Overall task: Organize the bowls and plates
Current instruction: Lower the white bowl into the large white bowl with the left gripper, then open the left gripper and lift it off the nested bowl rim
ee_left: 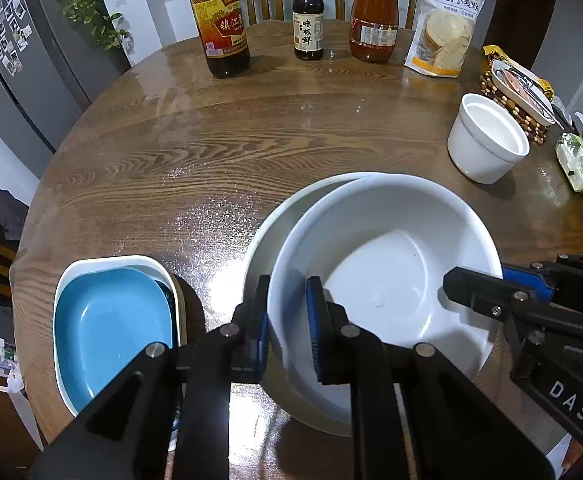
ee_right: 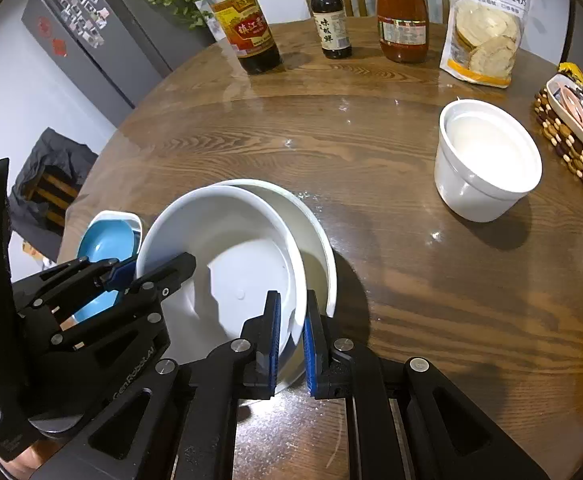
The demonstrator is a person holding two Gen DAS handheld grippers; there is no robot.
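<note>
A white bowl sits tilted inside a larger white bowl near the front of the round wooden table. My left gripper is shut on the inner bowl's left rim. On the opposite rim my right gripper is shut too. A blue plate lies in a white rectangular dish to the left. Further right stands a deep white cup.
Three sauce bottles and a flour bag line the table's far side. A beaded mat with a small dish sits at the right edge. A grey fridge stands beyond the table on the left.
</note>
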